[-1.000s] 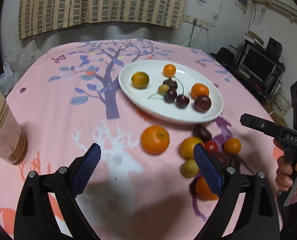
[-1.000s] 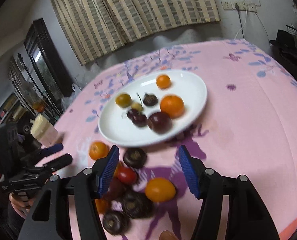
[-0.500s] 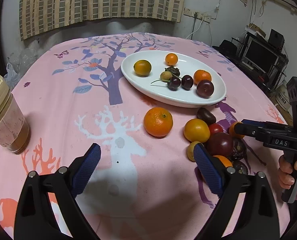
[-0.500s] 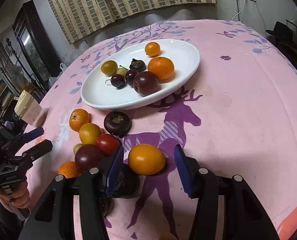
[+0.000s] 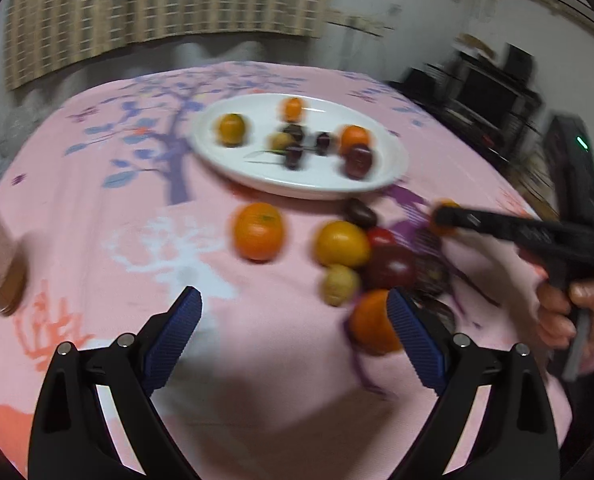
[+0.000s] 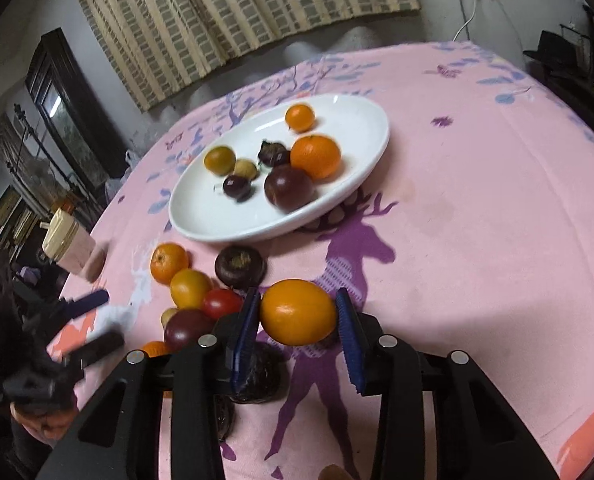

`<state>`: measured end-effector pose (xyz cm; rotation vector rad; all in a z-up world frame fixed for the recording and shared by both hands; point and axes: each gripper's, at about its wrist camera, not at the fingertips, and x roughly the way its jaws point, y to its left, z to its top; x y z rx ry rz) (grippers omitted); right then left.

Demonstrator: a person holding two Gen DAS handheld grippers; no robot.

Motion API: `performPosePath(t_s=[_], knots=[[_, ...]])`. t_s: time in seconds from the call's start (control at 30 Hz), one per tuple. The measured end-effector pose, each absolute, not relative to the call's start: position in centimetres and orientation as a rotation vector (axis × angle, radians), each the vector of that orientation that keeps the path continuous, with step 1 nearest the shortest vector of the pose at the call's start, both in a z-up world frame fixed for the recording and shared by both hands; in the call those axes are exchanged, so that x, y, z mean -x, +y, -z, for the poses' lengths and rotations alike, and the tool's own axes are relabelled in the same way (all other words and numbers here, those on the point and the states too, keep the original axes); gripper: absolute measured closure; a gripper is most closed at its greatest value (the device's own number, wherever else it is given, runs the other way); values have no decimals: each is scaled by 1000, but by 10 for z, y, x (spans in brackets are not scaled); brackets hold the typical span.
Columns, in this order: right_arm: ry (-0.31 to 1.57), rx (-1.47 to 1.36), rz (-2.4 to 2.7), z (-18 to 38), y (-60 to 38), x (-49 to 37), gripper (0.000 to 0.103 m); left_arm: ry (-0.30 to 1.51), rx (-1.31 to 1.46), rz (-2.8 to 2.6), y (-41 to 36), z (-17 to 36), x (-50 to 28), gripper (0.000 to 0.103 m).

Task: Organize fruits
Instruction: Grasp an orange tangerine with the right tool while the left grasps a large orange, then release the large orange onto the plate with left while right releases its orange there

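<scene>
Pink cloth covers the surface [image 6: 477, 208]; left gripper [image 5: 293, 322] hovers w/ jaws spread wide, nothing btwn them, just short of a loose orange [image 5: 259, 231]. Further right a white plate [image 6: 225, 216] holds several fruits. Right gripper [image 6: 297, 318] has jaws pinching a yellow-orange fruit [image 6: 298, 312] beside the fruit pile [image 6: 195, 300], near the plate

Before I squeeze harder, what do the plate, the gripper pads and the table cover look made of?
The white plate looks like glazed ceramic: smooth, with bright glare streaks. The right gripper pads seem ribbed blue rubber or soft plastic, matte, with fine ridges, flanking the orange fruit. The pink tablecloth looks like printed fleece-like fabric, matte and slightly creased; the exact fibre is unclear.
</scene>
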<state>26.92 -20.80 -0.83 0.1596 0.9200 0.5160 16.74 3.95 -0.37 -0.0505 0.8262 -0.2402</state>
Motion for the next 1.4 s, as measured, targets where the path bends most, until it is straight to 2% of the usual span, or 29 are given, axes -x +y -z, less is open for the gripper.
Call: performPosePath(t_s=[0.1,0.17,0.33,0.5,0.63,0.73,1.03,1.23,1.4], knots=[[932,-169,-522,10,-208,-270,64,826,-29,332,16,9,-159,30],[931,-157,-521,9,-206,-268,64,831,-59,356,6,12,-157,34],[920,-147,-526,6,-204,-266,64,848,-62,352,-3,20,-161,36],[918,-144,-522,6,-204,-266,64,866,-54,362,-5,24,-165,47],[918,-143,-521,6,-204,-266,64,878,-46,361,-7,27,-167,49],[918,-143,-522,5,-204,-266,64,893,-3,392,-3,28,-169,59],[910,-151,-541,4,-204,-260,64,893,12,386,-2,24,-163,60],[835,-198,-638,-15,-201,-252,64,780,52,375,14,-15,-159,60],[776,-157,-632,-32,-175,-286,64,698,33,310,20,-47,-209,60]])
